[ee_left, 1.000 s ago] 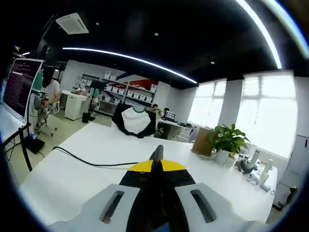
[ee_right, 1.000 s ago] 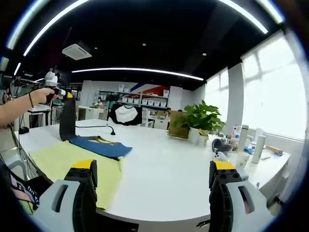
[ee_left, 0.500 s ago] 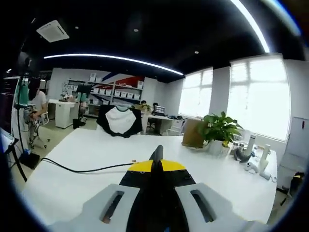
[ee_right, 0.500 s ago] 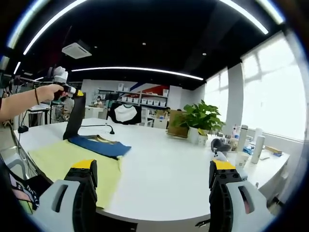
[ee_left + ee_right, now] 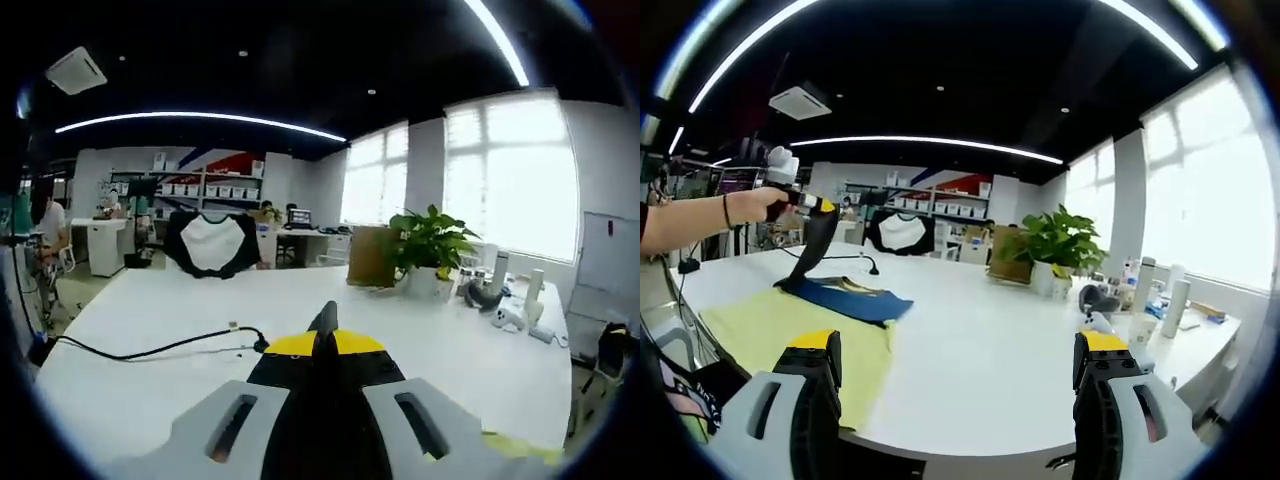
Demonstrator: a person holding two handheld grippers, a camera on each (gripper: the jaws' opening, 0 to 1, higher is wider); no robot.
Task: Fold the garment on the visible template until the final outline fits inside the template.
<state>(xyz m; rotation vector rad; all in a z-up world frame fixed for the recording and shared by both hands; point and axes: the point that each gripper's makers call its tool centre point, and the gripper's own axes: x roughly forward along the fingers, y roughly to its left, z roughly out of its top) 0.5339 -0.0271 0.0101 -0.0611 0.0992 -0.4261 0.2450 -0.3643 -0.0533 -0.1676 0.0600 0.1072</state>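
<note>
Garment: we find a dark blue piece lying on the far part of the yellow sheet, one black edge pulled up off the pile, so that this flap can be carried over the rest, as we judge it.

Template: we take the pale yellow sheet spread flat at the near left of the white table for it; a sliver of it also peeks beside the left claw in the left gripper view. It lies flat so the folded outline can be checked against its edges.

Left gripper: in the right gripper view we see it held up in a hand above the garment, jaws together on the lifted black edge. In its own view dark cloth fills the space between the jaws.

Right gripper: jaws wide apart, holding nothing, hanging off the near table edge well clear of the cloth; we judge it is waiting its turn.

Fold progress: partway by our reckoning; the blue pile sits within the sheet, the raised flap not yet laid down.

Cable: black, snaking across the table beyond the garment.

Potted plant: far side of the table, well apart from the work.
</note>
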